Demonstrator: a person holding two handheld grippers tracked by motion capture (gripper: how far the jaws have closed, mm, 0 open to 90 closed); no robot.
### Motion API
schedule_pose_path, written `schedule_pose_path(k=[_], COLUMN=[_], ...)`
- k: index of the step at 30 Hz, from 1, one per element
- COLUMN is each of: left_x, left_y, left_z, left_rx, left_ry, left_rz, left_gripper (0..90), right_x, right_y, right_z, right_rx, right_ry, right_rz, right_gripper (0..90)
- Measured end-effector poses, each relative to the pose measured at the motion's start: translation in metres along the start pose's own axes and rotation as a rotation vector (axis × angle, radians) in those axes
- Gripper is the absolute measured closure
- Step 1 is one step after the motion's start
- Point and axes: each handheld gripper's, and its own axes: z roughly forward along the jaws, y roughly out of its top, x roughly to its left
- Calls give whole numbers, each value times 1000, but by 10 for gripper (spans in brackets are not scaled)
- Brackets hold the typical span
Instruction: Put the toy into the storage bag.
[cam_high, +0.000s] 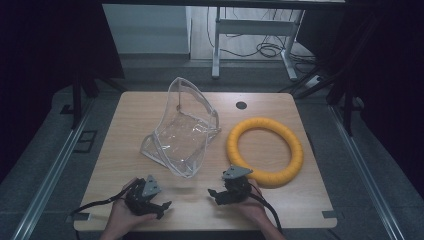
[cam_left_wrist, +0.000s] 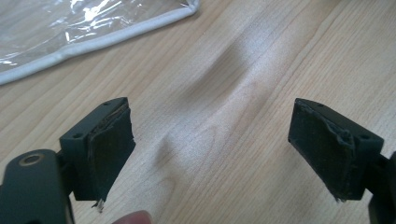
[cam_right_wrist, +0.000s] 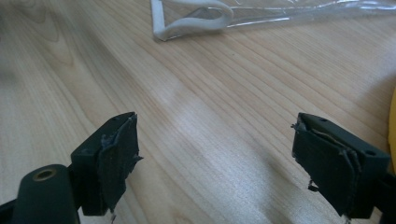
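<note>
Both claws, left (cam_left_wrist: 210, 144) and right (cam_right_wrist: 217, 158), spread apart, empty, over bare surface (cam_high: 280, 200); clear pouch (cam_left_wrist: 70, 28) cropped, yellow ring (cam_right_wrist: 393, 126) barely a sliver.

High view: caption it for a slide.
Two hand-held open tongs, left and right, near a clear bag and yellow ring.

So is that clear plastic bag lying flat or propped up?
Partly propped up: the clear bag's far end rises off the table, and its near part lies flat.
</note>
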Motion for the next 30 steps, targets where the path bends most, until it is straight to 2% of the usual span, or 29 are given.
schedule_pose_path(k=[6, 11, 17, 20, 23, 30], left_x=[0, -1, -1, -1, -1, -1], left_y=[0, 0, 0, 0, 1, 1], left_z=[-2, -1, -2, -3, -2, -6], left_rx=[-8, -16, -22, -23, -24, -57], left_ry=[-4, -8, -25, -25, -36, -57], left_rz=[-6, -14, -17, -16, -21, -44], left_gripper=[142, 142, 148, 150, 151, 152], right_x=[3, 4, 3, 3, 5, 4], right_y=[-2, 0, -3, -2, -2, 0], right_z=[-4, -8, -6, -7, -8, -14], right_rx=[-10, -13, 3, 0, 1, -22], right_ry=[12, 16, 19, 28, 40, 49], right_rz=[1, -28, -27, -23, -41, -23], right_gripper=[182, 188, 187, 217, 235, 237])
